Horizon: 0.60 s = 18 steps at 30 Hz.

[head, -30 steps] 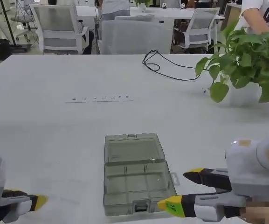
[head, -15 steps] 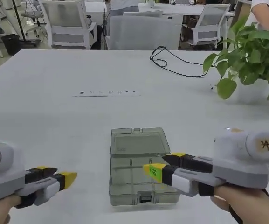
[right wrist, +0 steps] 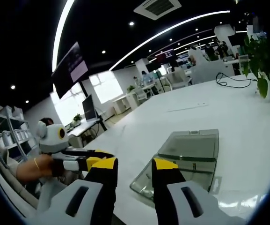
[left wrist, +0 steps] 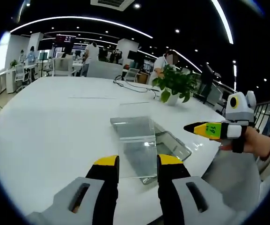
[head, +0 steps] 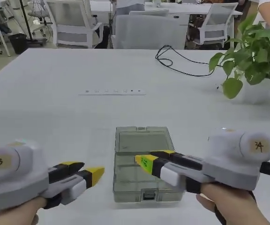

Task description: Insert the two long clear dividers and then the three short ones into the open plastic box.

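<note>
On the white workbench (head: 55,117), toward 6 o'clock, the clear grey plastic box (head: 135,185) lies with its lid open. The right gripper (head: 153,157) reaches over it from 3 o'clock, jaws spread. The left gripper (head: 87,168) hovers near its 9 o'clock side, jaws spread.

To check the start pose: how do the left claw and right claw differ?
The left claw hangs over bare table beside the open plastic box; the right claw reaches over it. The right claw's tip bears a green sticker; the left claw's is plain yellow. Both are open, empty.
</note>
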Each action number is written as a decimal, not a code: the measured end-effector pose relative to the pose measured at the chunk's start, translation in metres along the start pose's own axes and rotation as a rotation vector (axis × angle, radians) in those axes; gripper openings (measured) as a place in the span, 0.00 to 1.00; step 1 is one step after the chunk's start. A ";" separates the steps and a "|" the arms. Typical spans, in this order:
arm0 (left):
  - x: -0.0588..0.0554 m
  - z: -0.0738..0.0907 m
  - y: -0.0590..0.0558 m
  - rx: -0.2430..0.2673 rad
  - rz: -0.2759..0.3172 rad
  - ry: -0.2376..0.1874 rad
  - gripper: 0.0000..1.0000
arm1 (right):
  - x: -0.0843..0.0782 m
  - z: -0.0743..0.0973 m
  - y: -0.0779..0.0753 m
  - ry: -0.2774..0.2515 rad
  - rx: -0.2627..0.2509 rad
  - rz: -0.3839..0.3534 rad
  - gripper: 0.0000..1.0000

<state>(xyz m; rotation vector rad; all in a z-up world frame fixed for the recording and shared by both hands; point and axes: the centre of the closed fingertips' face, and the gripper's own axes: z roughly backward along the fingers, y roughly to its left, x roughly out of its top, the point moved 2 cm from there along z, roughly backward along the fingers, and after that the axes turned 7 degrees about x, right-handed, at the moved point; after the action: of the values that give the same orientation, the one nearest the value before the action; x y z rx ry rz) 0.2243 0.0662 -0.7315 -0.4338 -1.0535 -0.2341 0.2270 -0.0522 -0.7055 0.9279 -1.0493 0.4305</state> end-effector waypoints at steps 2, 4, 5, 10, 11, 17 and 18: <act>0.000 0.000 -0.004 -0.004 0.008 -0.008 0.30 | -0.001 -0.004 0.004 -0.005 0.009 0.002 0.28; 0.001 0.000 -0.008 -0.011 0.015 -0.027 0.30 | -0.001 -0.008 0.009 -0.014 0.023 -0.002 0.28; 0.001 -0.001 -0.010 -0.010 0.017 -0.033 0.30 | 0.000 -0.009 0.010 -0.022 0.027 -0.006 0.27; -0.001 -0.002 -0.020 -0.027 0.022 -0.035 0.30 | 0.001 -0.016 0.015 -0.045 0.037 -0.016 0.24; -0.001 -0.002 -0.024 -0.032 0.022 -0.036 0.30 | 0.001 -0.017 0.016 -0.048 0.039 -0.016 0.24; 0.001 -0.003 -0.035 -0.050 0.025 -0.045 0.30 | 0.002 -0.023 0.018 -0.067 0.045 -0.035 0.20; 0.001 -0.003 -0.038 -0.056 0.027 -0.048 0.30 | 0.002 -0.024 0.018 -0.071 0.049 -0.045 0.20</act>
<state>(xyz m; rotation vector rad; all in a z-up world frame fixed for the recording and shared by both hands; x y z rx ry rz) 0.2124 0.0314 -0.7226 -0.5058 -1.0892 -0.2309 0.2284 -0.0227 -0.6996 1.0144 -1.0843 0.3894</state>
